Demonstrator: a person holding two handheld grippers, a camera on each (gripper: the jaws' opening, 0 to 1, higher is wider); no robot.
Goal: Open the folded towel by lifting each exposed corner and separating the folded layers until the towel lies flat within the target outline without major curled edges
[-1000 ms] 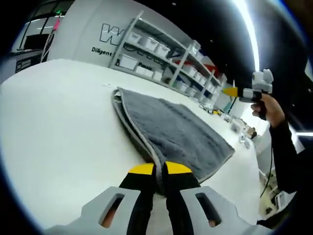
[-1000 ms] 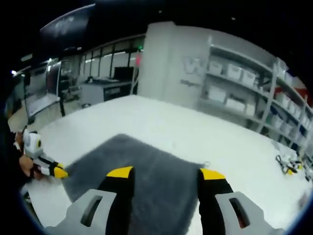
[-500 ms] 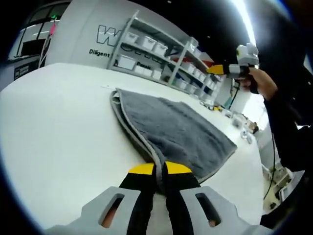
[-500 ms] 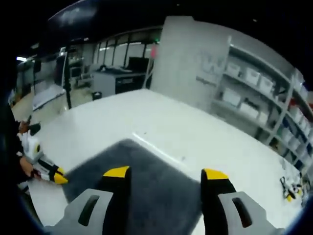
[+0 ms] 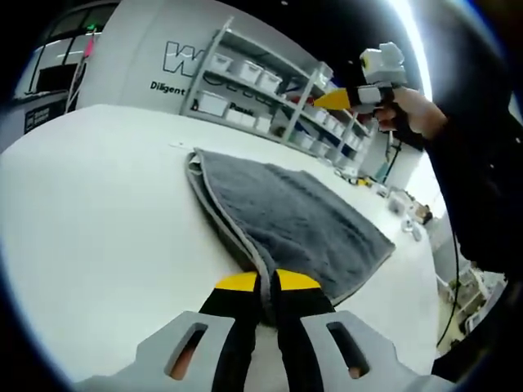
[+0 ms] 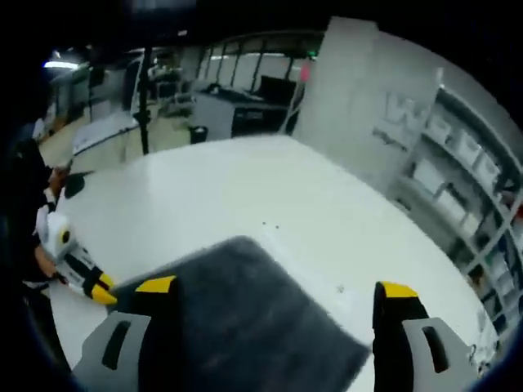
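Left hand-held gripper: jaws clenched on the near corner of the grey towel, low against the white surface. Towel lies folded on the surface, light edging running along its left side, doubled layers visible at the fold.

Right hand-held gripper: jaws spread wide, nothing between them, held well above the towel. From the left gripper view it hangs high in the air in the person's hand.

Risks, as judged:
- Left pinch may have taken both layers at the corner; lifting would then drag the whole towel rather than peel one layer.
- With the right gripper well clear, nothing pins the far side, so the towel could slide.
- No target outline can be made out on the surface; placement cannot be checked.

Room: wide white surface, shelving with white bins behind, a wall with large lettering, small items at the far end.
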